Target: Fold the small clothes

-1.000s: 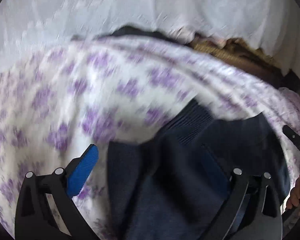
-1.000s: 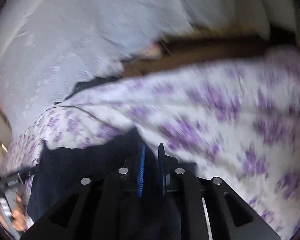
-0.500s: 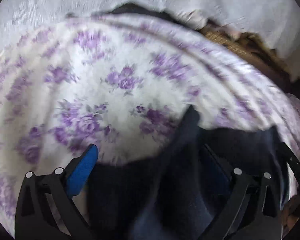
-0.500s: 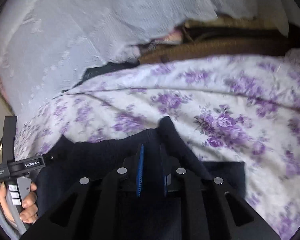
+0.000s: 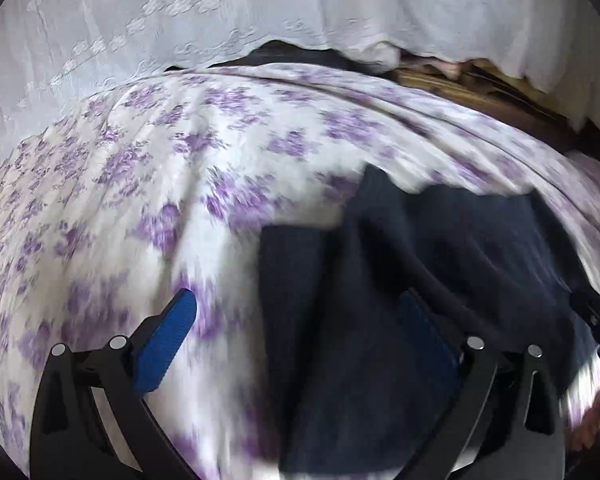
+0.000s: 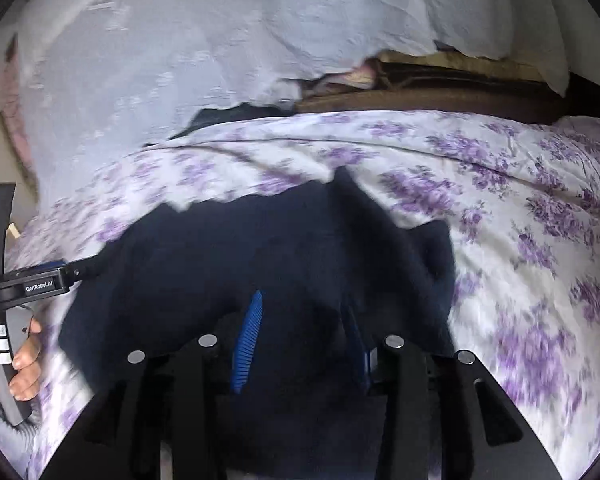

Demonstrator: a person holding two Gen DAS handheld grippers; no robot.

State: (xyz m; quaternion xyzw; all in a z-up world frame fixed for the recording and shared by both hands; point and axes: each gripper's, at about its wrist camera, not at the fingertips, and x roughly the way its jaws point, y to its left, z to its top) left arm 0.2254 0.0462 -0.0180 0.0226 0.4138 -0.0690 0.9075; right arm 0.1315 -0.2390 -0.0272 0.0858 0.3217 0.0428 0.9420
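Note:
A small dark navy garment (image 5: 400, 280) lies crumpled on a white bedsheet with purple flowers (image 5: 160, 200). In the left wrist view my left gripper (image 5: 300, 320) is open wide, its left blue pad (image 5: 166, 344) over the sheet, its right pad over the cloth. In the right wrist view the garment (image 6: 260, 248) spreads in front of my right gripper (image 6: 300, 332), whose jaws stand apart with dark cloth between and over them. The left gripper also shows in the right wrist view (image 6: 32, 280) at the garment's left edge.
White lace fabric (image 5: 220, 20) hangs behind the bed. Brown folded bedding (image 6: 440, 92) lies at the far edge of the sheet. The flowered sheet (image 6: 520, 220) stretches to the right.
My right gripper's jaws have opened from nearly shut. The garment now lies wider and flatter on the sheet. Both grippers have shifted; the left stayed open.

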